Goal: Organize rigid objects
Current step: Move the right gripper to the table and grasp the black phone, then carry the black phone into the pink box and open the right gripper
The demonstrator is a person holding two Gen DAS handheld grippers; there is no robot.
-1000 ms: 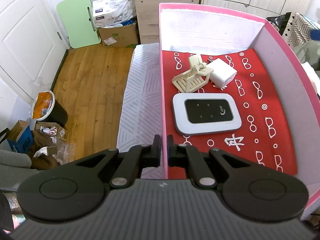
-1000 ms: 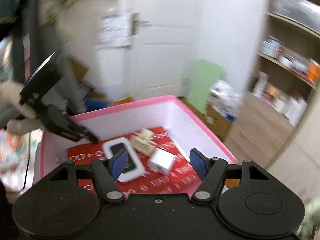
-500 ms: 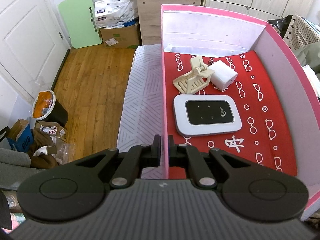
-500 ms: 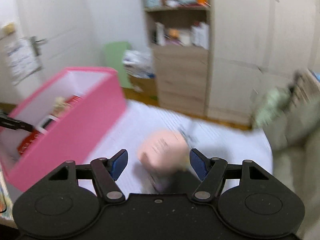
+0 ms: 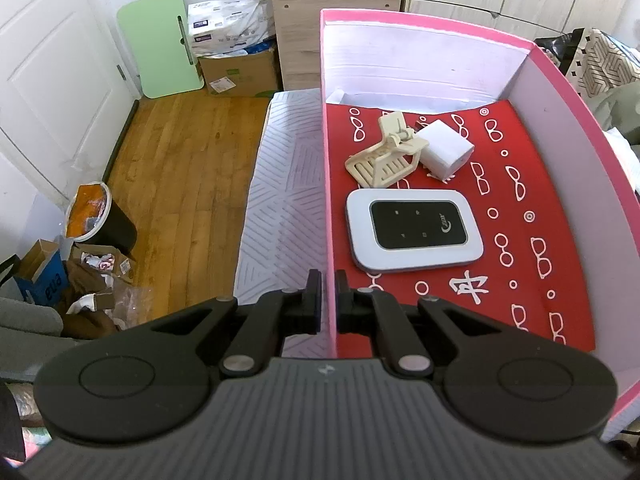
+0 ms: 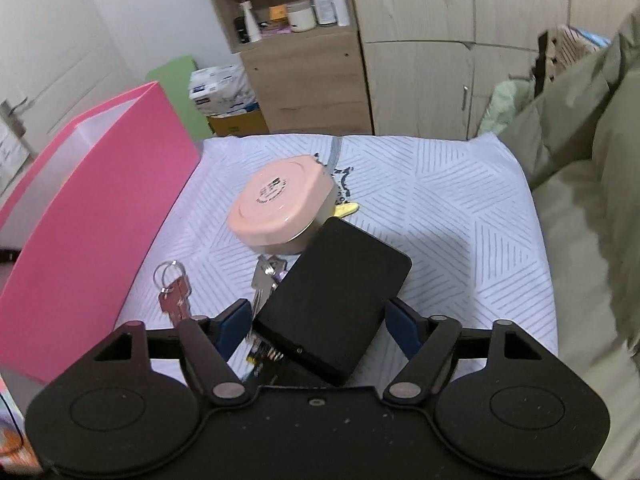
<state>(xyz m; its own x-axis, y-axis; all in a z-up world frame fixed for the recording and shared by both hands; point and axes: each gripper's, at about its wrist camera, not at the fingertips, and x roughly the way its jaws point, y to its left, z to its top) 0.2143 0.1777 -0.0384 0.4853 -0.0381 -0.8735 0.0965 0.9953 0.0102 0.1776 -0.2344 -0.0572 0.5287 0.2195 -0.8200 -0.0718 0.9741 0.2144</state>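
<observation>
My left gripper [image 5: 325, 294] is shut on the near left wall of the pink box [image 5: 327, 200]. Inside on the red lining lie a white pocket router [image 5: 414, 234], a beige folding stand [image 5: 384, 160] and a white charger cube [image 5: 444, 149]. In the right wrist view my right gripper [image 6: 316, 324] is open, its blue pads [image 6: 234, 320] on either side of a black rectangular device [image 6: 336, 300] lying on the bed. A pink round jar [image 6: 280, 206], silver keys [image 6: 266, 278] and a red key on a ring [image 6: 174, 294] lie beside it. The pink box [image 6: 92, 216] stands to the left.
The white striped bedsheet [image 6: 440, 216] carries the objects. An olive blanket [image 6: 580, 200] piles up at the right. A wooden cabinet [image 6: 312, 72] and shelves stand behind. In the left wrist view the wooden floor [image 5: 184, 168], a bin [image 5: 96, 220] and cardboard clutter lie left of the bed.
My right gripper has swung away from the box to the bed and come down around the black device. My left gripper has kept its hold on the box wall.
</observation>
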